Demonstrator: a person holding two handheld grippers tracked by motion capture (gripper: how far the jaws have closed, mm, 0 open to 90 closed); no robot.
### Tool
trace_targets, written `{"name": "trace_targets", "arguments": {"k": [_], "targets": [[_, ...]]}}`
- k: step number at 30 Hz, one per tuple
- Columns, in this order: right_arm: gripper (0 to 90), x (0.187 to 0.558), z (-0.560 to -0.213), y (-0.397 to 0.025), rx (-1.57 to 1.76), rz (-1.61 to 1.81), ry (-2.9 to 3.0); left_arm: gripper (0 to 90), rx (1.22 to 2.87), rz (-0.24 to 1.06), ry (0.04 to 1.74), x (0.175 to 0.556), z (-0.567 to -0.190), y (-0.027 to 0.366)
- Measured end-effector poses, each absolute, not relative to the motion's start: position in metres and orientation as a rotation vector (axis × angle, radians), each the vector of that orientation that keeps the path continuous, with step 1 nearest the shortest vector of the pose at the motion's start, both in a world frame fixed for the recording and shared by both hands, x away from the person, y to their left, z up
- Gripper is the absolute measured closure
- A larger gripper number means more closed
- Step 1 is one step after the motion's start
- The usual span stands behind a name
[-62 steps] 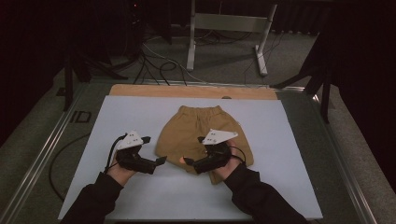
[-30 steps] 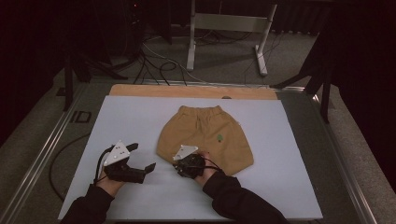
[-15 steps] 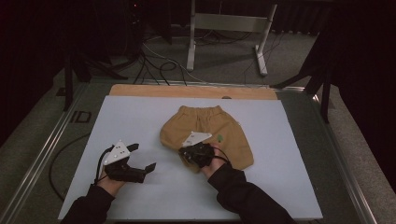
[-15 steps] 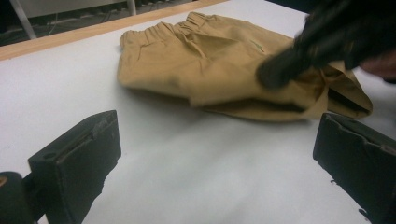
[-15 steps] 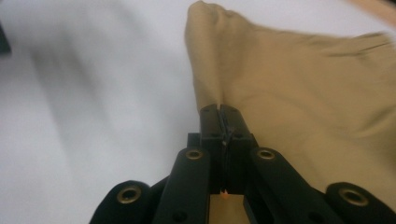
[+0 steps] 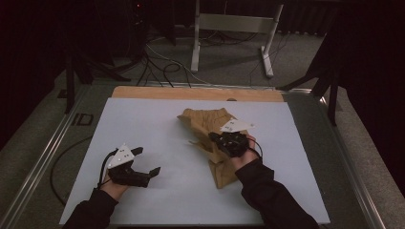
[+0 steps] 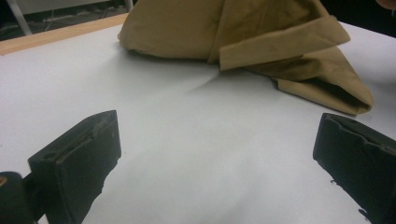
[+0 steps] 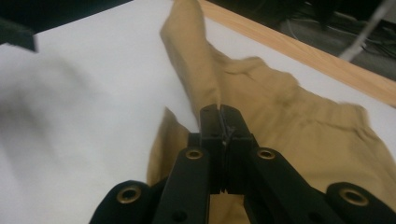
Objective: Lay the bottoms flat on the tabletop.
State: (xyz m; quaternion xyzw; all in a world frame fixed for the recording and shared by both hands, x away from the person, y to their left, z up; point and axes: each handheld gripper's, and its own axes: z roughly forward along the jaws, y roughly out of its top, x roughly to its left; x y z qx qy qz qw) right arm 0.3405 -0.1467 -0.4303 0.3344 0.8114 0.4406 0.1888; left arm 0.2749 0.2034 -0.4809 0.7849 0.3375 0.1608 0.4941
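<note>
The right tongs (image 8: pixel 220 122) are clamped together on a fold of the tan shorts (image 6: pixel 210 125), the jaws pressed flat with cloth pinched between their tips, and in the high view they (image 6: pixel 216 139) sit over the middle of the garment with one leg drawn across toward the other. The left tongs (image 6: pixel 145 161) stand wide apart, gripping nothing, resting low over bare white surface well to the left of the cloth (their own view shows both jaws spread with the folded edge of the shorts (image 7: pixel 261 46) lying ahead of them). The shorts lie right of centre on the white sheet (image 6: pixel 143 124) covering the desk (image 6: pixel 191 93), waistband toward the far wooden edge, one leg trailing toward the person's right sleeve (image 6: pixel 267 195).

The work looks like folding the shorts in half lengthwise, and it seems to be mid-fold. The pinch appears thin, so the fabric could slip out if the pull turns sharp. With nothing pinning the lower layer, the whole garment may slide along the smooth sheet instead of folding, leaving the legs misaligned or the seam bunched.
</note>
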Motion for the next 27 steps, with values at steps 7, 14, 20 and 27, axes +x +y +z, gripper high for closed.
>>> {"name": "trace_targets", "arguments": {"k": [7, 14, 20, 27], "targets": [[89.2, 0.346, -0.440, -0.175, 1.067, 1.209, 2.224, 1.9, 1.912, 0.367, 0.803, 0.277, -0.483, 0.198], [89.4, 0.343, -0.453, -0.195, 1.124, 1.126, 2.200, 1.9, 1.931, 0.360, 0.781, 0.275, -0.483, 0.191], [89.2, 0.343, -0.461, -0.213, 1.195, 1.087, 2.176, 1.9, 1.935, 0.358, 0.774, 0.275, -0.483, 0.190], [79.1, 0.342, -0.474, -0.230, 1.290, 1.024, 2.170, 1.9, 1.933, 0.349, 0.772, 0.274, -0.484, 0.188]]}}
